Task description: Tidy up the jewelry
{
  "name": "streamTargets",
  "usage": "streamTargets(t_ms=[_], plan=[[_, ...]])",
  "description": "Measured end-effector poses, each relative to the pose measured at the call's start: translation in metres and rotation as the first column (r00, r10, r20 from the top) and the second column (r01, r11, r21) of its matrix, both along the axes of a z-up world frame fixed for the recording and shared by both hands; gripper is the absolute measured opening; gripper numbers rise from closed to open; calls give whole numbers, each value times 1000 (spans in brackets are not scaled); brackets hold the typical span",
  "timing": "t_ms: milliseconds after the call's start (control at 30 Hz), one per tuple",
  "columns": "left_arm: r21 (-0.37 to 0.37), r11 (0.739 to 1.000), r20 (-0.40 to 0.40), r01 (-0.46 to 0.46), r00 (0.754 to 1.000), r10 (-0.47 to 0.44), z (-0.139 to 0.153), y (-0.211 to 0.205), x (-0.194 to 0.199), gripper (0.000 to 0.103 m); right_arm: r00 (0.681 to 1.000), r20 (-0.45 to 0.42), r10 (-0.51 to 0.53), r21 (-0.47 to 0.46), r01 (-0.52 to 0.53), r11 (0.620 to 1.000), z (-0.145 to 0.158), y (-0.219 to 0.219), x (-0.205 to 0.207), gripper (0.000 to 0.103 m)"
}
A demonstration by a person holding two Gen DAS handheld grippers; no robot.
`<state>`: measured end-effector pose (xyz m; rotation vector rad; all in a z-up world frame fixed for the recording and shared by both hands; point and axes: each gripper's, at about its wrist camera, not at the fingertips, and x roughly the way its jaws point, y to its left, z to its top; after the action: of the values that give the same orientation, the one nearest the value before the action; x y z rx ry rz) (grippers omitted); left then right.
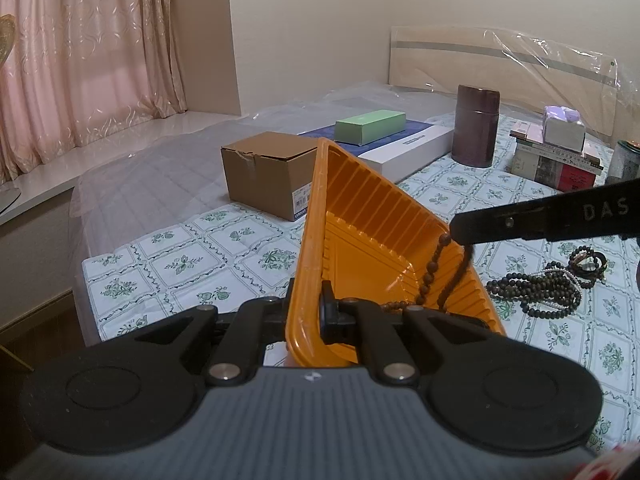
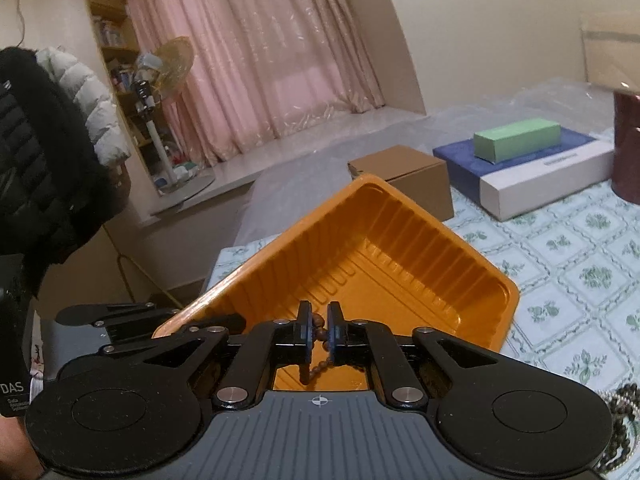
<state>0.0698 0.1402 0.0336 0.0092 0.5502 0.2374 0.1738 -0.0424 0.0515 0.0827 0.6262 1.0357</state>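
An orange ribbed plastic tray point(image 1: 372, 232) is tilted above the bed. My left gripper point(image 1: 306, 312) is shut on the tray's near rim. My right gripper point(image 2: 318, 328) is shut on a brown bead string point(image 2: 318, 354). The string point(image 1: 432, 268) hangs down into the tray; the right gripper point(image 1: 460, 232) reaches in from the right over the tray. The tray point(image 2: 400, 264) fills the middle of the right wrist view. A pile of dark bead necklaces and bracelets point(image 1: 548, 284) lies on the floral sheet to the right of the tray.
A cardboard box point(image 1: 268, 172), a green box point(image 1: 370, 126) on a flat white and blue box point(image 1: 408, 148), a dark cylinder canister point(image 1: 476, 126) and stacked books point(image 1: 556, 160) stand on the bed. A wrapped headboard point(image 1: 500, 68) is behind. Pink curtains point(image 2: 256, 52) and a fan point(image 2: 172, 64) are at left.
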Motion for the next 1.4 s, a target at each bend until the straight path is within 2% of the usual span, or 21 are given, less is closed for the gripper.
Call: streamTargets(t_ms=[33, 67, 100, 233, 333, 667, 833, 1067, 1100, 1200, 1400], plan=[[0, 1000, 0, -1, 1000, 1, 0, 0, 0, 7, 1000, 1, -20, 0, 20, 1000, 0, -3, 0, 56], [0, 1000, 0, 0, 1000, 0, 0, 0, 0, 7, 999, 5, -37, 0, 37, 999, 0, -6, -1, 65], [-1, 1000, -1, -1, 1000, 1, 0, 1, 0, 7, 998, 13, -56, 8, 56, 998, 1, -11, -1, 67], [-5, 1000, -1, -3, 1000, 3, -2, 2, -1, 6, 992, 28, -121, 8, 121, 993, -1, -36, -1, 67], [-3, 1000, 0, -2, 1000, 2, -3, 1, -2, 6, 979, -11, -204, 11, 204, 979, -11, -65, 1, 67], [-2, 1000, -4, -5, 1000, 5, -4, 1, -5, 6, 889, -55, -454, -120, 445, 887, -64, -161, -16, 67], [2, 1000, -7, -5, 1000, 5, -4, 0, -5, 6, 852, -58, -520, -154, 507, 848, -78, -189, -23, 67], [10, 1000, -13, -5, 1000, 5, -2, -2, -4, 6, 825, -55, -563, -160, 549, 820, -85, -202, -17, 66], [11, 1000, -13, -5, 1000, 5, -2, -2, -4, 6, 822, -54, -568, -159, 554, 817, -85, -202, -16, 65], [11, 1000, -14, -6, 1000, 6, -2, -2, -4, 6, 823, -41, -567, -163, 554, 816, -86, -202, -8, 46], [10, 1000, -18, -8, 1000, 8, -2, -1, -4, 6, 830, -4, -558, -184, 548, 816, -89, -199, 7, 36]])
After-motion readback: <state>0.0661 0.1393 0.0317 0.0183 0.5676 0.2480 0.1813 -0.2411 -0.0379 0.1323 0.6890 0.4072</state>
